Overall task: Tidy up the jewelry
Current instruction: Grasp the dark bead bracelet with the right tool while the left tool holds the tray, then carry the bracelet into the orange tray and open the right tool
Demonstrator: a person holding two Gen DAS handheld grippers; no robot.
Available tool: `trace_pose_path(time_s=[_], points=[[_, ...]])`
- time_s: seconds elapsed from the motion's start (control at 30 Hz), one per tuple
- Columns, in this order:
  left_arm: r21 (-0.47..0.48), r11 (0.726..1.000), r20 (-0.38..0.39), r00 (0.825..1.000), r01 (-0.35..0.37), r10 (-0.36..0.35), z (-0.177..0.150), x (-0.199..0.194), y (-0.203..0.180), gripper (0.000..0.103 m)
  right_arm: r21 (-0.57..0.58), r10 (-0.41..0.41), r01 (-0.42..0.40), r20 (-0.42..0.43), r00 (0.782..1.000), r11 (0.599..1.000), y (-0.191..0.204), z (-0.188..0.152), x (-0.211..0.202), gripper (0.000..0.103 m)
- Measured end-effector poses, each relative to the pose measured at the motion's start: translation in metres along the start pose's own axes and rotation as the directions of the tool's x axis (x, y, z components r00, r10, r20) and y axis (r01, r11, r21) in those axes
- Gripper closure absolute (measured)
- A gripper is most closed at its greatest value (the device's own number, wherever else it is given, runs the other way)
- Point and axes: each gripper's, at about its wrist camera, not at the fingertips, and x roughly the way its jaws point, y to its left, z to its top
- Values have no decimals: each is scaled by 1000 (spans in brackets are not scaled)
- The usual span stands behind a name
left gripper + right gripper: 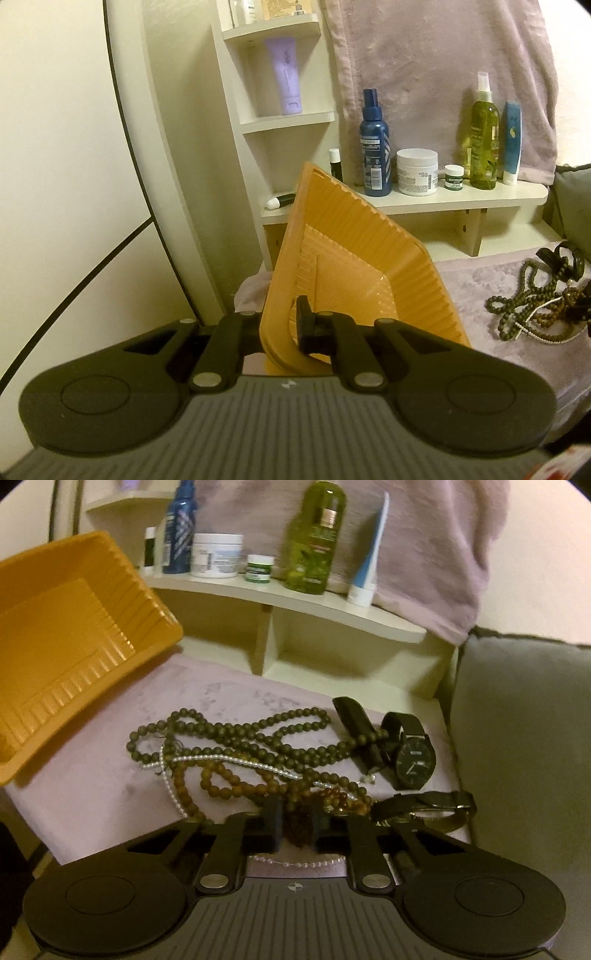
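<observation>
The left gripper [291, 328] clamps the tilted orange tray [351, 258]; the right gripper [297, 821] seemingly pinches reddish beads [299, 827], whose tangle with strands at twelve o'clock could drag everything.

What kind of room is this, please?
Probably a bedroom or dressing corner at home: a white shelf holding toiletry bottles, a grey cushion, and bead necklaces lying on lilac cloth.
</observation>
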Motion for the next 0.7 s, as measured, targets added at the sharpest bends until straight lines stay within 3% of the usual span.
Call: trace_pose_path(time_s=[0.1,0.43,0.7], points=[[-5,1000,2,1000,2,-2,-1,-1,0,94,18,-4,4,6,1000,1000,-3,1,-4,97],[-9,1000,6,1000,7,-7,-1,-1,1,94,106,-19,6,119,993,994,-29,23,-41,97],[-25,1000,8,1000,10,-10,-2,-2,2,94,139,25,-55,209,978,989,-39,53,-66,97]])
